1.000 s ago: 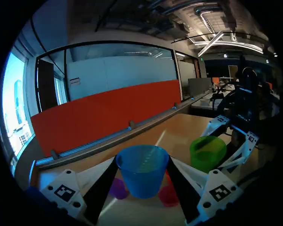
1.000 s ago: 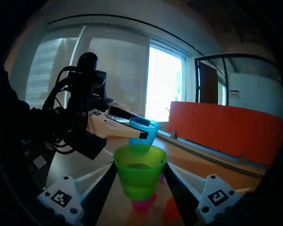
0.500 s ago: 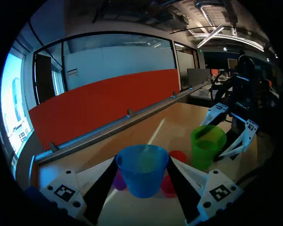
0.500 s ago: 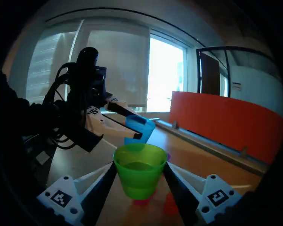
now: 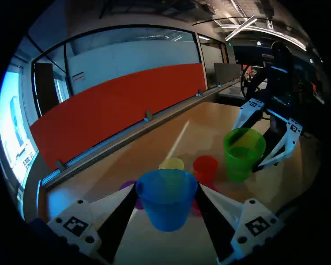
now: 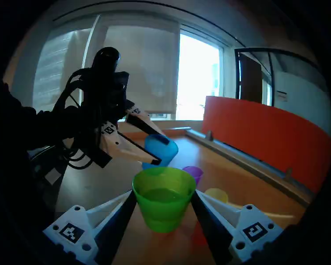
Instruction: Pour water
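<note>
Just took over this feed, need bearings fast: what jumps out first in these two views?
Two bright cups held up close: a blue plastic cup between the jaws of the left gripper, and a translucent green plastic cup, partly filled, between the jaws of the right gripper. Behind them, a long orange wall panel runs along the far edge of the wooden table.

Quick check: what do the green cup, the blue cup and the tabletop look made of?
Green tapered cup: probably translucent glossy plastic; the liquid level shows through its wall. Blue tapered cup: apparently the same plastic; light glows through. Tabletop: wood-look, possibly laminate; smooth, reflecting a light streak.
</note>
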Tool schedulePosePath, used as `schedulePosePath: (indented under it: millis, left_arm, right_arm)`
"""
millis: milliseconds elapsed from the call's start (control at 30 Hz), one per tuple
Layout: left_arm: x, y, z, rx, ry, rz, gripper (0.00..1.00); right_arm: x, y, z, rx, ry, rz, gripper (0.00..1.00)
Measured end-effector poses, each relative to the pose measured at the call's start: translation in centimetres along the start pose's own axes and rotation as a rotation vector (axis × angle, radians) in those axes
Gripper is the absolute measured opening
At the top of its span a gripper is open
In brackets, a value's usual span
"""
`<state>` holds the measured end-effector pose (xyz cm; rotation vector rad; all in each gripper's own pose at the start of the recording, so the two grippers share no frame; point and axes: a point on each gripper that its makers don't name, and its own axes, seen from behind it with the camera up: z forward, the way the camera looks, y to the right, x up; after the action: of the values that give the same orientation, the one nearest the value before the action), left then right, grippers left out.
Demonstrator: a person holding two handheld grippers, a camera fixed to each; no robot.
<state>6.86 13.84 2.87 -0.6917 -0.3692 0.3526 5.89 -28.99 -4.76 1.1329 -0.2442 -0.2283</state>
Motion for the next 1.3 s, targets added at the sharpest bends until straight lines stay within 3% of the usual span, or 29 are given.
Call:
schedulePosePath:
  millis: [300,1100,1300]
  left_arm:
    - [-2.5,0.3,0.1,-0.023,-0.055,0.008,0.88]
    - [-8.4,2.3,1.8,-0.079,-0.189,0.095,0.88]
    - [-9.4,2.7,2.1,-0.091,-0.203,0.089,0.88]
  right_arm:
    - [-1.4,-0.2,-0.1,0.023,-0.039,0.010,0.89]
    - [-6.2,-1.2,0.1,0.072,-0.169,0.014,0.89]
    - [-7.1,-1.4,0.2,0.086,-0.187,0.001,0.89]
